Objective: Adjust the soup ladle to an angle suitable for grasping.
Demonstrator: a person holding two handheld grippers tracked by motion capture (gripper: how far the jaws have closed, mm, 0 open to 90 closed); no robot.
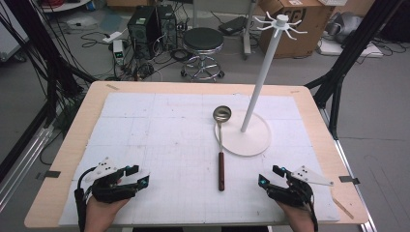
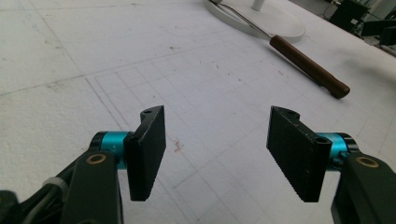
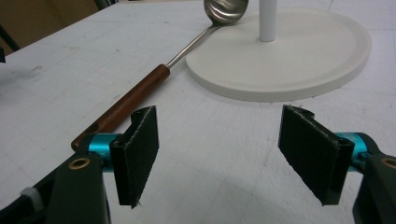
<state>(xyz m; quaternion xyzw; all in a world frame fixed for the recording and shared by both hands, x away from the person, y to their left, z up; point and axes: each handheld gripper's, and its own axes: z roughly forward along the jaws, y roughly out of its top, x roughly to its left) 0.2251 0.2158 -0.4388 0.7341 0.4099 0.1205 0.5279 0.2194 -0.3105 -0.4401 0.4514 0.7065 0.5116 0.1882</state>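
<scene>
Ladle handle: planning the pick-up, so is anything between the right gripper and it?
Nothing visible. Only bare white mat lies between the open right gripper and the ladle's wooden handle; the stand base sits beyond it.

In the right gripper view the ladle had its bowl cut by the top edge, and the near end of its wooden handle sat behind a jaw. The stand's pole was cropped there too.

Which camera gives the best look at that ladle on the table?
The high view: the whole ladle shows, bowl by the stand's base, wooden handle toward the person. The right gripper view shows bowl and most of the handle; the left gripper view shows the handle and some shaft.
</scene>
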